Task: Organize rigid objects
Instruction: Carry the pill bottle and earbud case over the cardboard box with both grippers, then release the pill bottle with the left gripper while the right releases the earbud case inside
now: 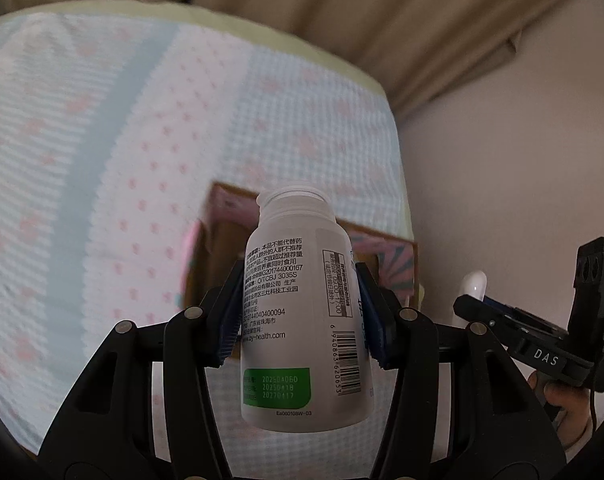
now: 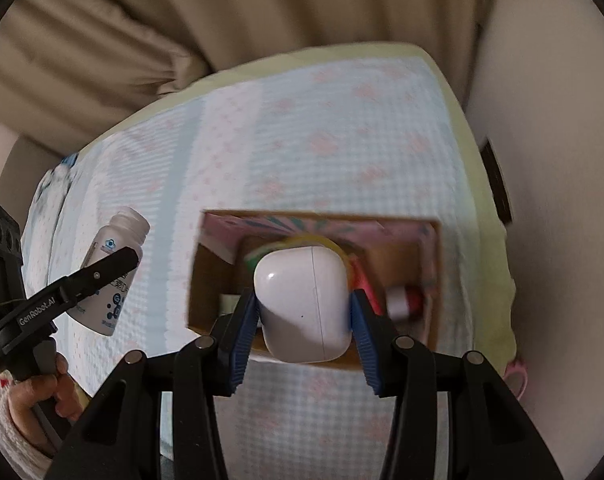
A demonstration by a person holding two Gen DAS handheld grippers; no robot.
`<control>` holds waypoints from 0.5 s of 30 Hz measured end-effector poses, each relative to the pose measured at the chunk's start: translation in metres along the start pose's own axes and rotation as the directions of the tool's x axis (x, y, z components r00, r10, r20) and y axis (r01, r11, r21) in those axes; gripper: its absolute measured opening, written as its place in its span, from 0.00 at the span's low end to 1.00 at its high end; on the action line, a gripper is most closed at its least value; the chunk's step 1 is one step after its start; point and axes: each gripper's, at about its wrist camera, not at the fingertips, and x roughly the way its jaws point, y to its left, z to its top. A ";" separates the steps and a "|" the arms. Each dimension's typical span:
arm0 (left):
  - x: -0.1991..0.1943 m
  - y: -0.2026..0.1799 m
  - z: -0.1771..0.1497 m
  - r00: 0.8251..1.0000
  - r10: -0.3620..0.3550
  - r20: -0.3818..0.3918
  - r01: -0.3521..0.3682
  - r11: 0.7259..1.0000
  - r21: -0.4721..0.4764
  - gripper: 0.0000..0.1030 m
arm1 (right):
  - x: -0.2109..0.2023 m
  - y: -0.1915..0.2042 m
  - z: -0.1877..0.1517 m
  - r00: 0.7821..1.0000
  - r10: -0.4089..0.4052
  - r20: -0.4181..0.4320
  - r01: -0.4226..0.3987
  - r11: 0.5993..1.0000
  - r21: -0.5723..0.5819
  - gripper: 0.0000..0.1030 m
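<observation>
My left gripper (image 1: 299, 312) is shut on a white supplement bottle (image 1: 302, 320) with no cap, held upright above the bed just in front of an open cardboard box (image 1: 398, 264). The bottle also shows in the right wrist view (image 2: 109, 272), with the left gripper's finger (image 2: 101, 272) across it. My right gripper (image 2: 306, 316) is shut on a white earbud case (image 2: 304, 304) and holds it over the box (image 2: 205, 280). The case tip shows in the left wrist view (image 1: 474, 284) beside the right gripper (image 1: 542, 344).
The box holds a yellow-rimmed item (image 2: 302, 242), a red-and-white piece (image 2: 402, 300) and a pink lining. It sits on a bed with a blue-checked, pink-dotted cover (image 2: 302, 152). A beige curtain (image 2: 261, 12) hangs behind and a wall (image 1: 522, 180) stands to the right.
</observation>
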 end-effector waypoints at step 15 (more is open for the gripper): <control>0.108 0.018 -0.025 0.984 0.126 -0.124 -0.125 0.992 0.016 0.46 | 0.100 -0.068 -0.045 0.992 0.012 -0.123 0.001 0.995 0.104 0.41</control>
